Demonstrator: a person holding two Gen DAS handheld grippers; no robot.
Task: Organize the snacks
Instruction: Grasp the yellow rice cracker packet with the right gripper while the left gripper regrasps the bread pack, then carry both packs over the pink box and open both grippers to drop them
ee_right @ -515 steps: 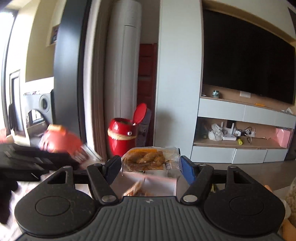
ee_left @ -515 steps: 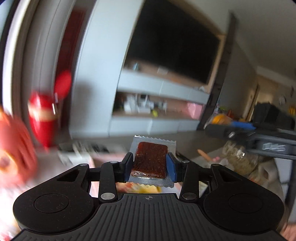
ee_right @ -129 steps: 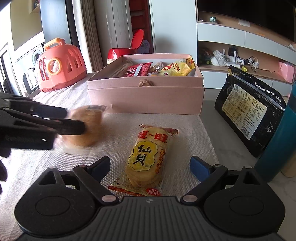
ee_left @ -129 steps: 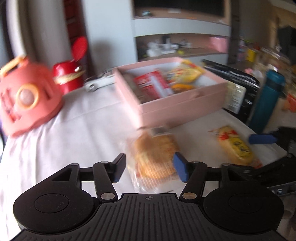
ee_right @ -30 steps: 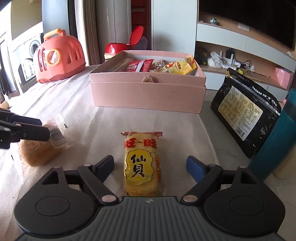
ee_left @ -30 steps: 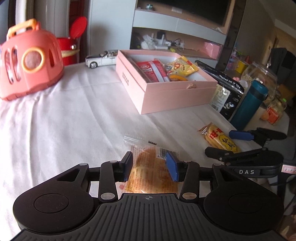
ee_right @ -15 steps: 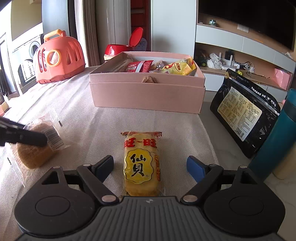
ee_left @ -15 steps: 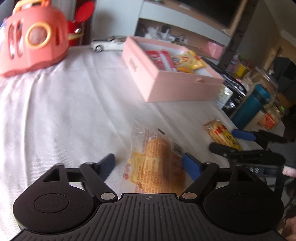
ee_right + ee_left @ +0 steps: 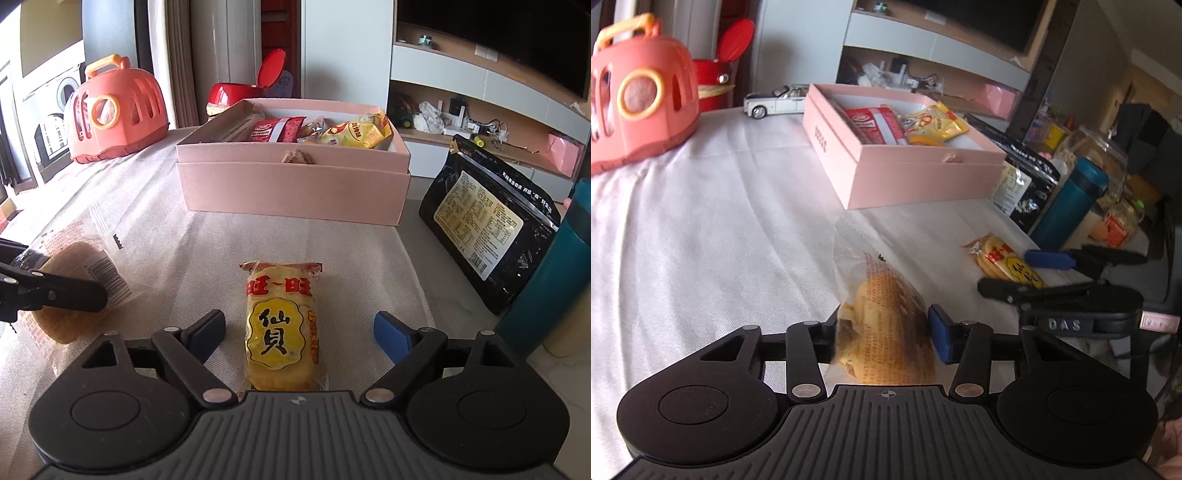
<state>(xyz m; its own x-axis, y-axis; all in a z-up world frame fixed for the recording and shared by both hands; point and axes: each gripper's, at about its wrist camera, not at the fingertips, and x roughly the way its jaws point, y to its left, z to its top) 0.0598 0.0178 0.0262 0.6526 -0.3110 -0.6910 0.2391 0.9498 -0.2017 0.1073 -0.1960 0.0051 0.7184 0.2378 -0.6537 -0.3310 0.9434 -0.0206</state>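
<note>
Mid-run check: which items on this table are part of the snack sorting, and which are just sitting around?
Part of the job:
- wrapped bun, clamped by the left gripper
- yellow rice cracker pack, between the open right gripper fingers
- pink box holding snacks

Just lying about:
- orange carrier
- toy car
- black pouch
- teal bottle
</note>
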